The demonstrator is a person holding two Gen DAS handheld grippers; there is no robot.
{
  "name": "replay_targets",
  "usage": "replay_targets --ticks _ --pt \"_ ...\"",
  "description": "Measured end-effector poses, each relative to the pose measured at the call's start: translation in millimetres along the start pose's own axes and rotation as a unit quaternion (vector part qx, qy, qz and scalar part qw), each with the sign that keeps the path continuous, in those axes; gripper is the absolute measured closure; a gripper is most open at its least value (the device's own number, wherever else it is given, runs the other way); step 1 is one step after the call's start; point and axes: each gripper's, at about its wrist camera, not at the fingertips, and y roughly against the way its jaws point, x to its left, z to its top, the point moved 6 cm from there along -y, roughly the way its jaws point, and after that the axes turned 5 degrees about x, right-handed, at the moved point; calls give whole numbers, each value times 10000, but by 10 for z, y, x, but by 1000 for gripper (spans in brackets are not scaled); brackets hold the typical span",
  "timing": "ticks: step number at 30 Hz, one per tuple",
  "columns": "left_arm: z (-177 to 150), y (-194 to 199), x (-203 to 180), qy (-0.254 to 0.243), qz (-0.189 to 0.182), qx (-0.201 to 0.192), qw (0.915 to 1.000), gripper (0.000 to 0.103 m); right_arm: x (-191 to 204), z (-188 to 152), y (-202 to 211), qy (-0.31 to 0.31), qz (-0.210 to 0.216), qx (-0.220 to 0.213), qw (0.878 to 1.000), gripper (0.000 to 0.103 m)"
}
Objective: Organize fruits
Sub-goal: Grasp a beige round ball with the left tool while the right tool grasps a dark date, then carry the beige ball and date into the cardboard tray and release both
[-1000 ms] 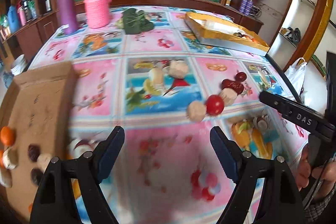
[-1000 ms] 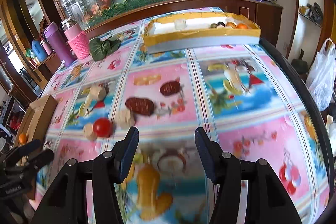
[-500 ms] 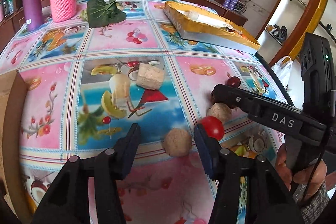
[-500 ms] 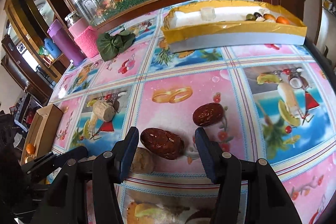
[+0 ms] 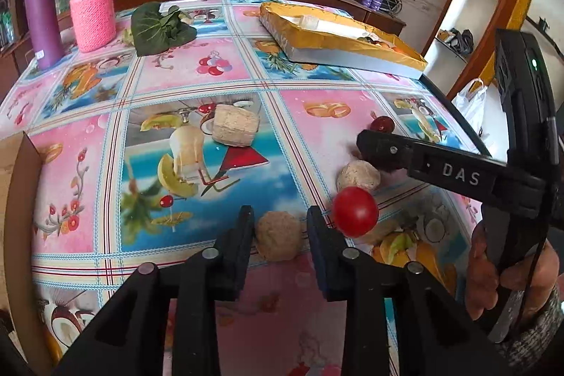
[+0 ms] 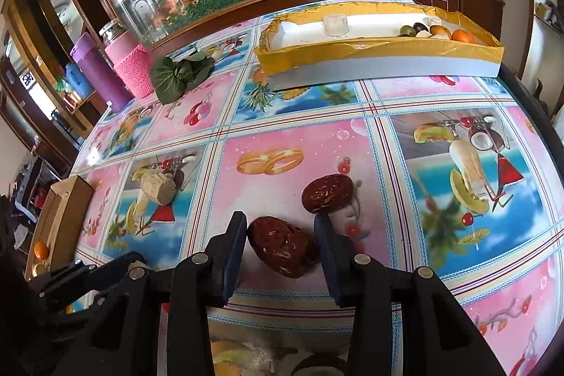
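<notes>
- One table (image 5: pixel 218 83), covered by a fruit-print cloth; it was the landmark for everything below.
- Two boxes: a yellow-lined box (image 6: pixel 380 59) at the table's far right, a cardboard box (image 6: pixel 60 214) at its left edge. Only the right wrist view showed inside both: about five small fruits in the yellow-lined box's right end, one orange fruit in the cardboard box.
- One purple flask (image 5: pixel 42 16) and one pink knit-sleeved jar (image 5: pixel 92 13) at the table's far left; one green leaf bundle (image 5: pixel 158 29) just beside the jar.
- Two grippers. Left gripper (image 5: pixel 280 231) was low over the table's near edge, jaws closing, a tan ball (image 5: pixel 278 236) between them, pads at its sides or just touching; pressing not certain. Right gripper (image 6: pixel 280 238) likewise closing around a dark red date (image 6: pixel 282 247) lying on the table, a small gap visible on the right side.
- One hand (image 5: pixel 507 273), seen only in the left wrist view, holding the right gripper's handle.
- Two dates: the second date (image 6: pixel 328 192) sat just beyond the right gripper's right finger.
- Two tan balls: the second ball (image 5: pixel 357 175) lay just beside the red tomato (image 5: pixel 355 212), only in the left wrist view.
- One tomato, right of the left gripper.
- One tan cut chunk (image 5: pixel 234 129) mid-table, in both views.
</notes>
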Motion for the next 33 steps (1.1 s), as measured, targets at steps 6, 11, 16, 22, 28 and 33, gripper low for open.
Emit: replay_targets --ticks 6,11,16,22,28,33 --pt "-23 -13 -91 -309 155 7 9994 62 103 -26 -21 330 -293 -88 9990 55" --pt "-31 7 -36 -237 170 -4 9996 77 110 -35 -15 366 -334 -103 9987 58" --pt "-17 13 6 -16 -38 -5 10000 77 74 -12 48 218 -268 -219 9992 58" --pt "-4 9 23 151 -261 -8 9995 77 127 35 155 259 -196 -479 9983 58" --pt "0 7 24 223 -322 -16 9992 77 81 37 100 41 -72 -362 9993 58" --pt "13 107 51 299 -122 -316 9990 77 43 44 144 -89 -36 -472 9988 58"
